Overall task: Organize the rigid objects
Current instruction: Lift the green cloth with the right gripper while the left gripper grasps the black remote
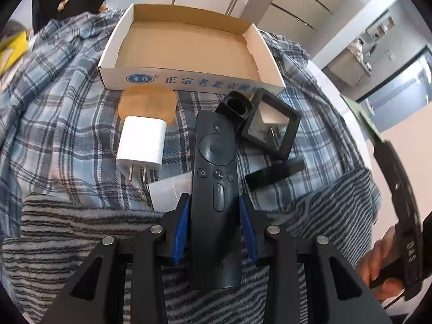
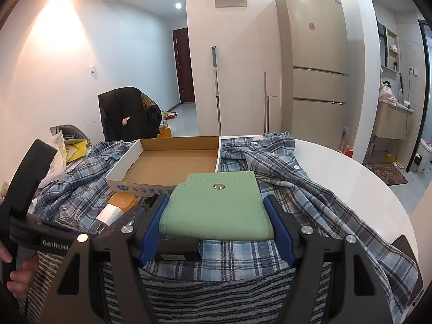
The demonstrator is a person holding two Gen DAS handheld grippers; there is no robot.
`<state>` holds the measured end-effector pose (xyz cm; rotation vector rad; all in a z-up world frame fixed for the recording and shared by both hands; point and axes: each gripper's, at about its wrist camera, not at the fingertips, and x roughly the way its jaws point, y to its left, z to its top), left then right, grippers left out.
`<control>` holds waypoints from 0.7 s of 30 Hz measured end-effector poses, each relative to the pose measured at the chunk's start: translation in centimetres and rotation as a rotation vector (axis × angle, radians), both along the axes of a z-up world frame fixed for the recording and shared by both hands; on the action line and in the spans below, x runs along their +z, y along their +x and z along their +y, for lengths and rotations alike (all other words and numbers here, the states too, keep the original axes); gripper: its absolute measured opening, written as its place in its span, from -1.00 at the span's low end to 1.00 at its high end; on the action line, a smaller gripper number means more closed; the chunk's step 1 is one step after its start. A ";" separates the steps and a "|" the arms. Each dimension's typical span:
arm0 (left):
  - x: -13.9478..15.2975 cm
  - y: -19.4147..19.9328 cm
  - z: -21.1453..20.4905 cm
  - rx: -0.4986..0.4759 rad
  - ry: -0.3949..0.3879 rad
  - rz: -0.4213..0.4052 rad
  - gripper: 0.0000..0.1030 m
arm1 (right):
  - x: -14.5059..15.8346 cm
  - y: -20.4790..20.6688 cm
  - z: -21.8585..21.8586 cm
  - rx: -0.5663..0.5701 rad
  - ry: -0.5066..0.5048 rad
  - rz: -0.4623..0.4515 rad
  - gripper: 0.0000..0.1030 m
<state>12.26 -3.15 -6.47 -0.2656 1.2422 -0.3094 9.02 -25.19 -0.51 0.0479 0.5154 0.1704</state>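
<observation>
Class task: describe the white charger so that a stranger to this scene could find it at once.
Find the open cardboard box on the plaid cloth. In front of its printed wall, beside the amber container, lies the white charger: the only white block, metal prongs facing away from the box.

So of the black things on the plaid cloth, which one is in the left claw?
The black remote control, held between the left claw's blue pads. The black square frame and hollow black holder lie free beyond it.
</observation>
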 end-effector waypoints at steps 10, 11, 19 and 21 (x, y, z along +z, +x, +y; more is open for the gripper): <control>-0.3 0.6 1.4 0.043 -0.108 0.048 -0.27 | -0.1 0.1 0.0 -0.002 -0.007 0.004 0.34; 0.2 0.6 1.3 0.047 -0.065 0.006 -0.28 | -0.1 0.0 0.1 -0.003 -0.011 0.002 0.34; 1.7 -0.8 -2.5 -0.087 0.347 -0.243 -0.73 | -0.5 0.5 0.3 0.001 -0.023 0.031 0.34; 1.6 -1.1 -2.6 -0.087 0.359 -0.259 -0.73 | -0.5 0.4 0.5 0.006 -0.028 0.029 0.34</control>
